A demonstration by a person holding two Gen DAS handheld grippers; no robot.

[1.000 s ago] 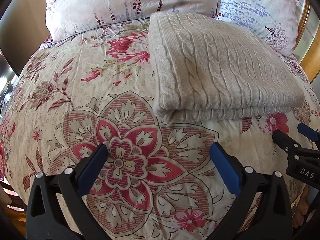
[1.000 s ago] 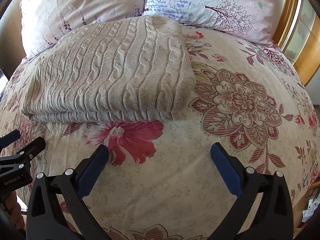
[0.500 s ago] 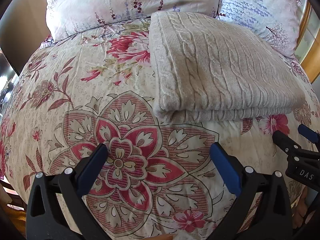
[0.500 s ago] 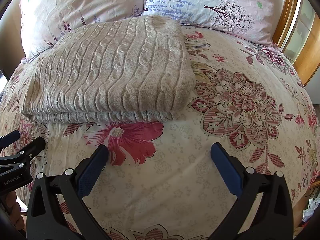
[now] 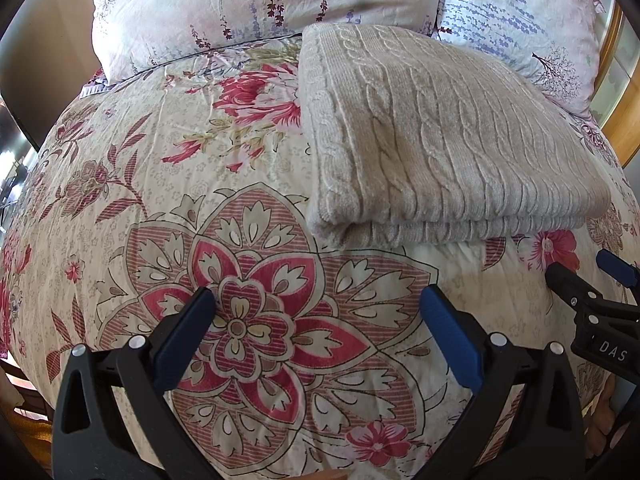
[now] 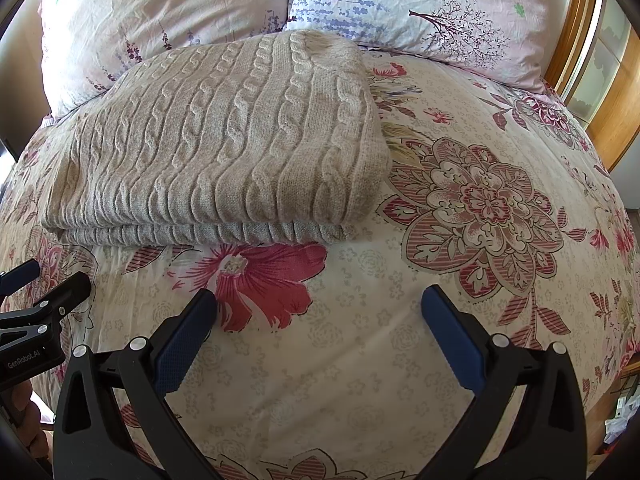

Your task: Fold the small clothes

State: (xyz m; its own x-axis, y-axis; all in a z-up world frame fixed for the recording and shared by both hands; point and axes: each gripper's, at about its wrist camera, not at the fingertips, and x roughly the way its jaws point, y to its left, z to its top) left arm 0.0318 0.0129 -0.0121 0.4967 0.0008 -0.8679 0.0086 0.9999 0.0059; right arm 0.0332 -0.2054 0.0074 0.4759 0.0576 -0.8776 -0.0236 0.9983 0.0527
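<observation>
A beige cable-knit sweater lies folded in a flat rectangle on the floral bedspread, its folded edge toward me. It also shows in the right wrist view. My left gripper is open and empty, held above the bedspread in front of the sweater's left corner. My right gripper is open and empty, in front of the sweater's right corner. Each gripper shows at the edge of the other's view: the right one and the left one.
Two flowered pillows lie behind the sweater at the head of the bed. A wooden frame runs along the right side. The bedspread extends right of the sweater.
Both grippers have barely shifted; the sweater lies as before.
</observation>
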